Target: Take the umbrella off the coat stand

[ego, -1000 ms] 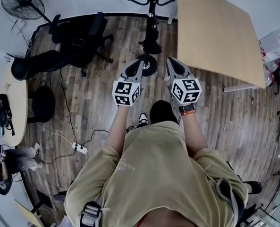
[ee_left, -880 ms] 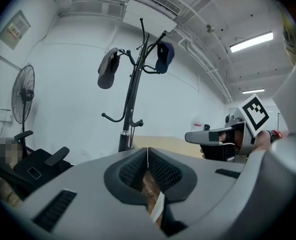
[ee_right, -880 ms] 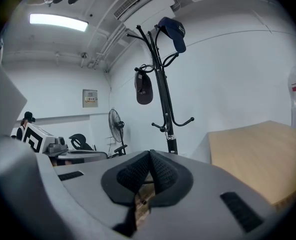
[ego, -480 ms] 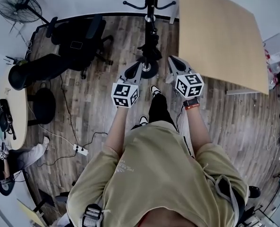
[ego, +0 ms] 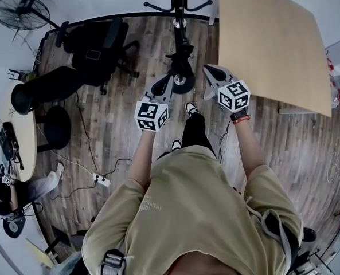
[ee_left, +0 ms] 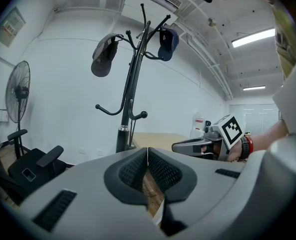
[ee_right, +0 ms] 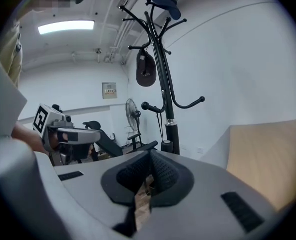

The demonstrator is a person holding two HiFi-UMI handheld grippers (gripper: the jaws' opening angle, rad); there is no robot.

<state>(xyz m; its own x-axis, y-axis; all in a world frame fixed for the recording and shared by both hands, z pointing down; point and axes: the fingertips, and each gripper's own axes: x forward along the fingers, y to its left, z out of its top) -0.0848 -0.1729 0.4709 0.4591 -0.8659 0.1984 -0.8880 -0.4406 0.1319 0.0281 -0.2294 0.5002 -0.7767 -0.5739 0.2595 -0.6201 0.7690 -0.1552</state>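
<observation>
Wood floor (ego: pixel 129 99) beneath left gripper (ego: pixel 168 77) and right gripper (ego: pixel 207 69), fingers together, empty.

Both forearms extend forward, side by side and apart. The left gripper (ego: pixel 165 82) and the right gripper (ego: pixel 210 72) point ahead at near level. Each gripper's jaws are pressed together, with nothing between them.

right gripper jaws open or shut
Shut: the right gripper has its jaws touching at the tips, with nothing between them.
</observation>
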